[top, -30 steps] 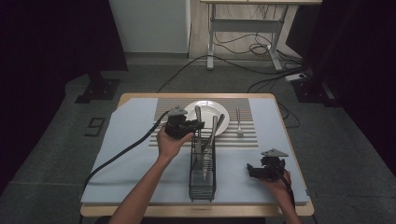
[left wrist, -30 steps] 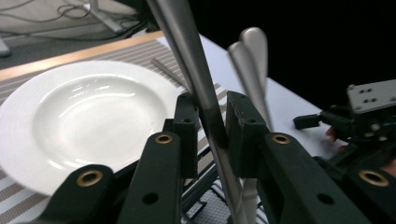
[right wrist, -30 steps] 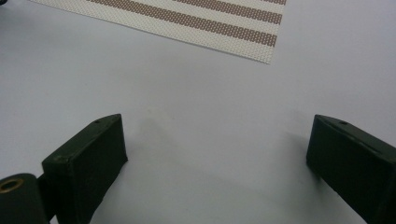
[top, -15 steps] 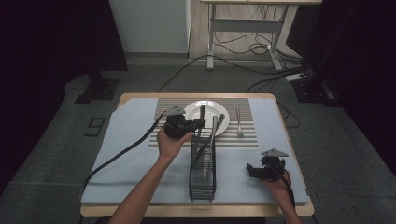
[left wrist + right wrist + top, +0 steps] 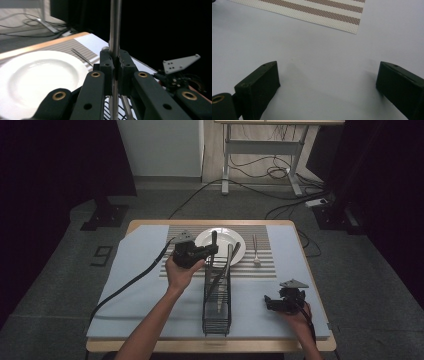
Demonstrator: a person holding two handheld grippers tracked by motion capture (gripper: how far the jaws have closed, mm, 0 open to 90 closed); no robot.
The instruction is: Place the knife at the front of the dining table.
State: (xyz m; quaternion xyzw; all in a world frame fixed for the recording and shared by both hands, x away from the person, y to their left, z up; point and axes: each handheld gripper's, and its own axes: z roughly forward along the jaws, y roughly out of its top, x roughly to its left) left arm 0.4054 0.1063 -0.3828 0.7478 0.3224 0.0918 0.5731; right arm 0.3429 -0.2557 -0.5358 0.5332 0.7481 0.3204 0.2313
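Note:
My left gripper [image 5: 212,252] [image 5: 115,65] is shut on the thin metal handle of a utensil [image 5: 114,25] that stands upright at the far end of the black wire rack [image 5: 217,307]. A second long utensil [image 5: 226,265] leans inside the rack. Just behind the rack a white plate [image 5: 201,241] [image 5: 37,75] lies on the striped placemat [image 5: 280,265]. Right of the plate lies a fork [image 5: 255,252] [image 5: 81,55]. My right gripper [image 5: 268,303] [image 5: 327,85] stands open and low over the blue mat [image 5: 135,285] at the front right, with nothing between its jaws.
The rack runs front to back in the middle of the table. A black cable [image 5: 130,287] trails from the left gripper across the blue mat to the front left. Behind the table there are floor cables and a desk frame [image 5: 260,165].
The left gripper has edged slightly towards the plate at the rack's far end. The right hand and its gripper have stayed where they were.

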